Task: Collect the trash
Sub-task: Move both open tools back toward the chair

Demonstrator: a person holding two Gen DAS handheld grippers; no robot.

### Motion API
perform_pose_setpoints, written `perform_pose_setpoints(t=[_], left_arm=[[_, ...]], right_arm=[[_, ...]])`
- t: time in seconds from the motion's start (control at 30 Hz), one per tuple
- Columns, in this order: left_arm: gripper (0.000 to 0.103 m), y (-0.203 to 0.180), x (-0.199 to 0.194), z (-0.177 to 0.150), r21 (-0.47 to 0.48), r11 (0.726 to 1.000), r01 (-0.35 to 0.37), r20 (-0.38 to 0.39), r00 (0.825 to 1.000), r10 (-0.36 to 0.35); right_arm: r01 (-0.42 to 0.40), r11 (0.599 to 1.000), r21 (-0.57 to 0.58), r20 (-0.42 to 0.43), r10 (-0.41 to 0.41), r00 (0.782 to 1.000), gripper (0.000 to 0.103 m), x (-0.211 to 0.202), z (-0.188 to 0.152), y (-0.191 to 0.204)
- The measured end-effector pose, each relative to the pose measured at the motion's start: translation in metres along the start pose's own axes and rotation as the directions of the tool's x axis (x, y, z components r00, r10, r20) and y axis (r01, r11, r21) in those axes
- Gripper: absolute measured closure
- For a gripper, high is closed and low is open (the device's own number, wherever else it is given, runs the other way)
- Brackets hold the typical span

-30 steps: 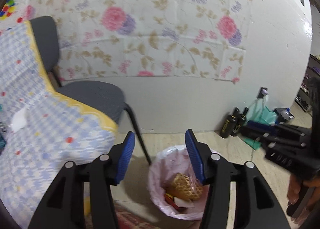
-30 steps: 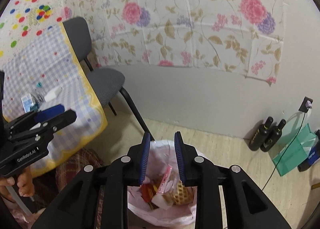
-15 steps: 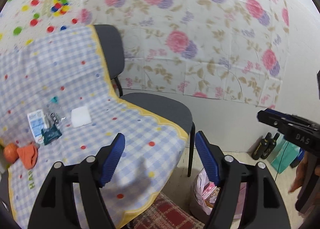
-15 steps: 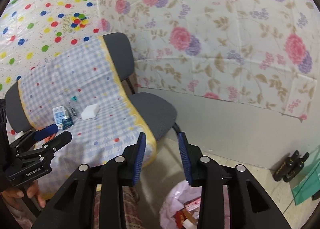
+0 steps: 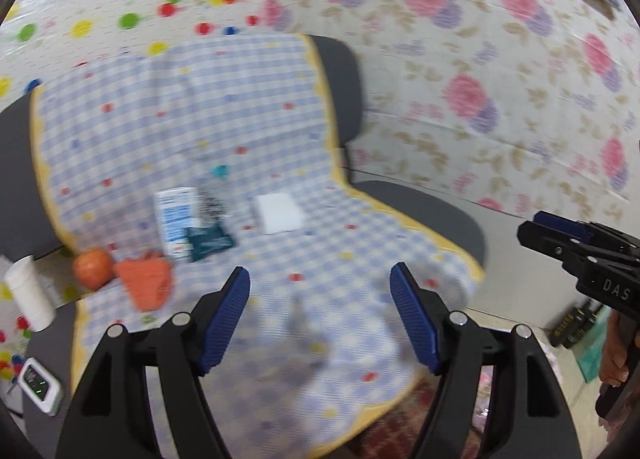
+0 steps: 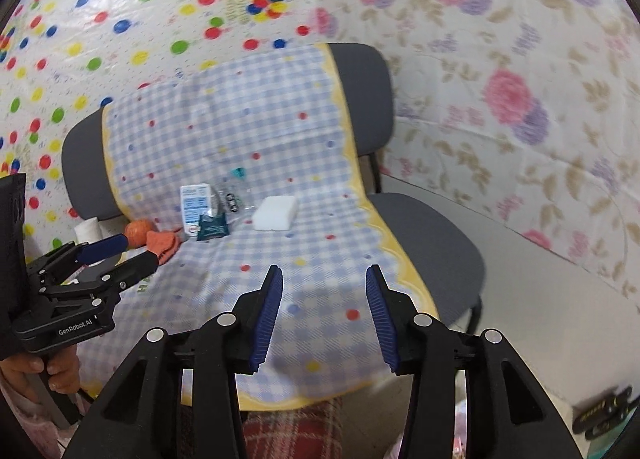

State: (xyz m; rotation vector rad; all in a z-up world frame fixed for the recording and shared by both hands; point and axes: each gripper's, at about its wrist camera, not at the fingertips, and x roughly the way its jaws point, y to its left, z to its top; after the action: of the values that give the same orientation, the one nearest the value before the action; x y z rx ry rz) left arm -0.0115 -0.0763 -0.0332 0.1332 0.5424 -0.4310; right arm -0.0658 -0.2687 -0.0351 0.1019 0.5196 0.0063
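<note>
While you are holding both grippers over the checked cloth (image 6: 224, 131), neither one is carrying anything. Your left gripper (image 5: 320, 319) is standing wide apart and empty. Your right gripper (image 6: 324, 311) is opening its jaws, and nothing is between them.

The trash is lying in the middle of the cloth, well ahead of both grippers: a white block (image 6: 276, 213), a small carton (image 6: 195, 203), a dark sachet (image 6: 213, 227) touching the carton, a clear wrapper (image 6: 232, 199) just behind them, and orange peel (image 6: 162, 243) beside an orange (image 6: 140, 231) at the left edge.

All of this is probably light. The block looks soft like a sponge, so taking it across its short sides should be safe. The sachet and wrapper are thin and likely slippery, so pinching a raised edge is better than pressing flat. The carton may crush under a hard squeeze.

Around the block the cloth is bare, giving you good room. The left pieces are crowding each other near the cloth border and a paper roll (image 6: 89, 229), so approaching there needs care.
</note>
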Motion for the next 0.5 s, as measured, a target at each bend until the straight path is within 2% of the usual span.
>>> perform_pose_setpoints(t=[0.07, 0.17, 0.33, 0.5], left_arm=[[0.032, 0.017, 0.003, 0.002, -0.017, 0.998, -0.055, 0.000, 0.998, 0.055], [0.031, 0.047, 0.005, 0.004, -0.061, 0.990, -0.127, -0.003, 0.992, 0.128], [0.030, 0.095, 0.012, 0.005, -0.114, 0.964, -0.239, -0.024, 0.971, 0.238], [0.026, 0.133, 0.024, -0.002, -0.152, 0.936, -0.317, -0.068, 0.948, 0.310]], right_arm=[[-0.021, 1.000, -0.021, -0.008, 0.021, 1.000, 0.055, 0.016, 0.007, 0.011], [-0.046, 0.998, -0.031, -0.012, 0.046, 0.999, 0.037, 0.039, 0.017, 0.023], [-0.087, 0.995, -0.050, -0.028, 0.086, 0.996, 0.036, 0.076, 0.030, 0.042], [-0.128, 0.989, -0.073, -0.067, 0.123, 0.990, 0.037, 0.120, 0.038, 0.063]])
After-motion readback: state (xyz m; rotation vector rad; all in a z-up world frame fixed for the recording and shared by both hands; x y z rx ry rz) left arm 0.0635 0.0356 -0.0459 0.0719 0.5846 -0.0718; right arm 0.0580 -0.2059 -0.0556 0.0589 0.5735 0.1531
